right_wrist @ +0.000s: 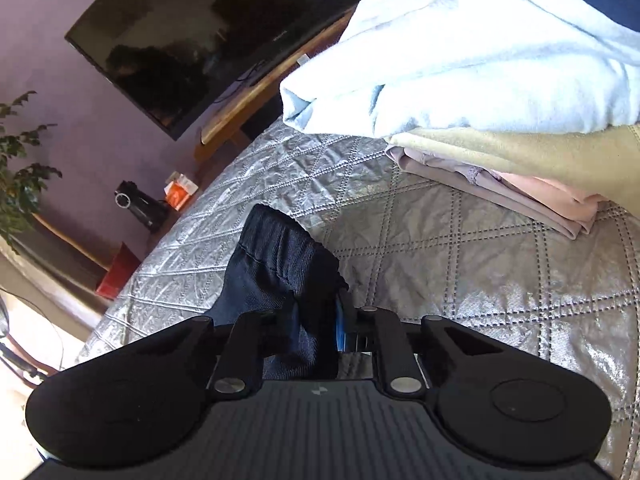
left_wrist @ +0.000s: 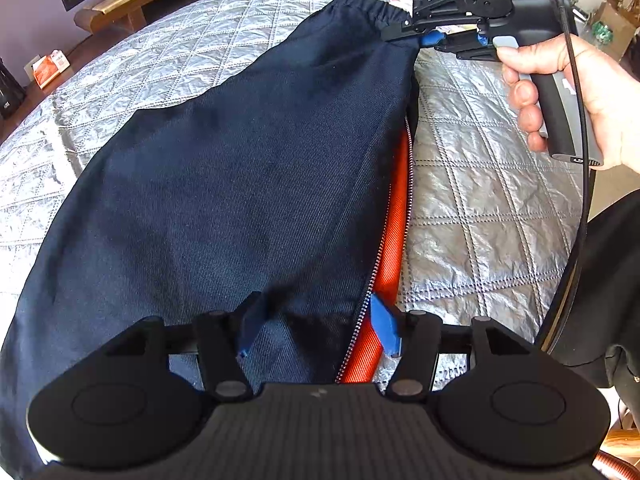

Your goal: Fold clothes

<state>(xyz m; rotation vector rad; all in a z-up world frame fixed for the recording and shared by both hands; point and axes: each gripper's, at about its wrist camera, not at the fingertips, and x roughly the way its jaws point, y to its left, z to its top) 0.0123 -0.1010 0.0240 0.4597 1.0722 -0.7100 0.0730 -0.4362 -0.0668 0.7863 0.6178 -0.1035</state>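
A dark navy jacket (left_wrist: 224, 184) with an orange lining (left_wrist: 394, 216) along its zipper lies spread over the silver quilted bedspread (left_wrist: 480, 184). The right gripper (left_wrist: 416, 38), held in a hand (left_wrist: 576, 92), is clamped on the jacket's gathered hem at the far edge. The left gripper (left_wrist: 320, 330) sits at the jacket's near edge, its jaws standing wide around the fabric beside the zipper. Beyond the hem, folded clothes (right_wrist: 500, 92) are stacked on the bedspread.

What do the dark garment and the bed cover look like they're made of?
Navy garment: looks like a woven twill, matte, with fine diagonal ribs; orange ribbed lining beside a metal-looking zipper. Bed cover: quilted, silvery sheen, crinkled surface with stitched diamonds, probably a synthetic satin.
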